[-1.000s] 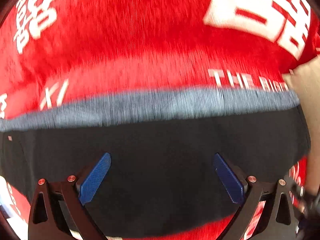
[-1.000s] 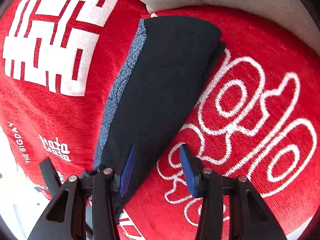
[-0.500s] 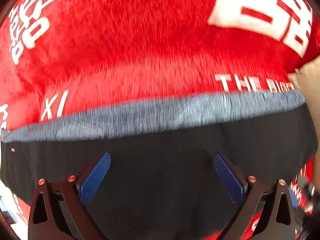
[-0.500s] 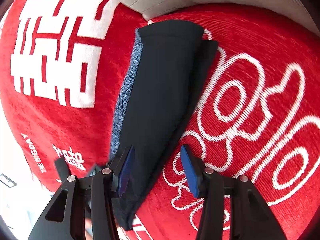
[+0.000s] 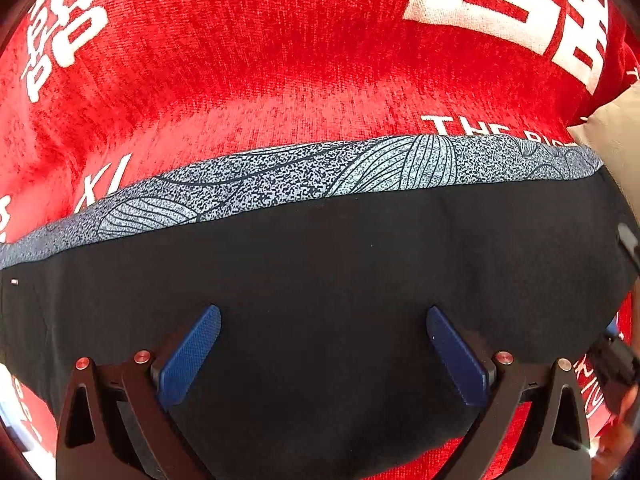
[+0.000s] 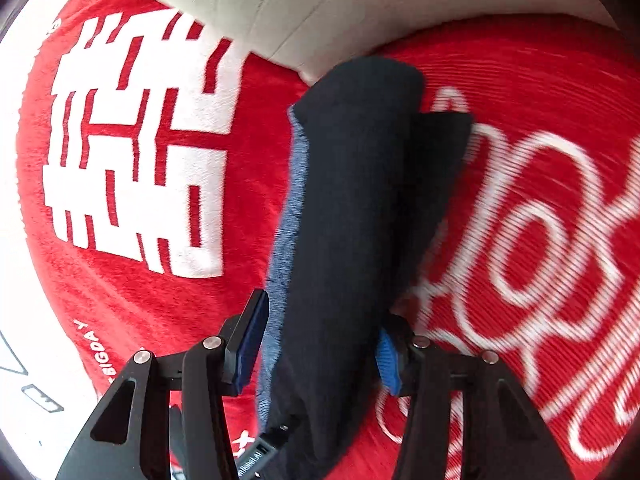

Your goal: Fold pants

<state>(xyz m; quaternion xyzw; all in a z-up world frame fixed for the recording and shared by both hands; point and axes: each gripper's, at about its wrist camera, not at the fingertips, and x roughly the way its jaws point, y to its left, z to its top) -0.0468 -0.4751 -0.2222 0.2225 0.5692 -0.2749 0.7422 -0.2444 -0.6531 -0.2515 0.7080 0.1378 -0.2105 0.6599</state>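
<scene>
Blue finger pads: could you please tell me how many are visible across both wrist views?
4. Left gripper: one pad left, one right, both over the black pants. Right gripper: one pad left, one right, partly hidden by the pants.

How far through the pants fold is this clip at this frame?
Mostly done: the black pants already lie as a narrow folded strip on the red blanket, patterned grey band along one long edge. In hand: the right gripper straddles the strip's near end, jaws open; the left gripper hovers open above the cloth. Left, probably: one last fold across the length.
</scene>
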